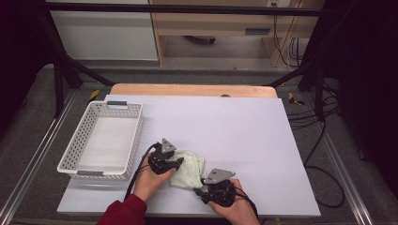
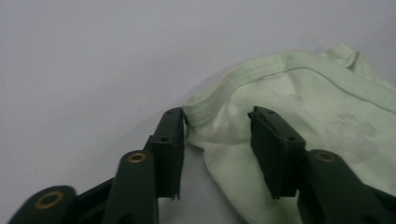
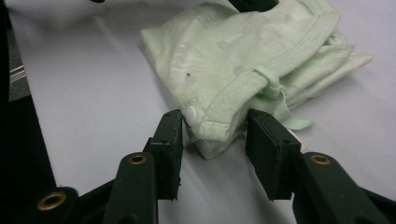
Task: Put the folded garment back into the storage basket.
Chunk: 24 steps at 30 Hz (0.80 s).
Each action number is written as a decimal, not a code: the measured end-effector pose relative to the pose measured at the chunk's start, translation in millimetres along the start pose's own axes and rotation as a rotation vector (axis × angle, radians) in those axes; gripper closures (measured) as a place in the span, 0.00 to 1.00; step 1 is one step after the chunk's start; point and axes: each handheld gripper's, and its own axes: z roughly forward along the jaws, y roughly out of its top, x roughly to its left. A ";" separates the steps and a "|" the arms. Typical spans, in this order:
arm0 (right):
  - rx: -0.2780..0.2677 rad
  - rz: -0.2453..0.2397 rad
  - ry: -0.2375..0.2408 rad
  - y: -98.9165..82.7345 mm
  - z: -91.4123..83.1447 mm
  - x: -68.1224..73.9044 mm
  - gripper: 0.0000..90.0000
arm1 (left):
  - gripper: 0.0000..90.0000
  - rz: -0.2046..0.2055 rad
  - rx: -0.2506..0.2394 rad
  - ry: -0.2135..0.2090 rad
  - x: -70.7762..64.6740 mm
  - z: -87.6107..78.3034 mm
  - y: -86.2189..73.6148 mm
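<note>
Near the tabletop's (image 1: 244, 122) front edge, both grippers, left (image 2: 217, 122) and right (image 3: 215, 122), straddle the folded green garment's (image 1: 187, 169) hems, jaws seemingly unclamped; next, pinch before lifting toward the basket (image 1: 75, 154).

We are counting one pale green garment (image 1: 187, 169), folded and lying on the white table sheet (image 1: 234, 126), and we are seeing one hemmed edge (image 2: 243, 79) of it in the left gripper view, plus one white snap button (image 3: 192, 112) in the right gripper view. We are counting one white perforated basket (image 1: 77, 140), carrying two grey handles, one on each short end. We are counting two grippers, the left gripper (image 1: 177, 161) and the right gripper (image 1: 202, 186), each showing two black jaws and each wearing one grey three-cornered plate. We are counting two hands and one red sleeve (image 1: 123, 212)
</note>
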 end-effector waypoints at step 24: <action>-0.027 -0.102 -0.009 19.9 -21.0 2.4 0.90 | 0.98 0.084 -0.054 -0.050 -11.6 -23.5 23.1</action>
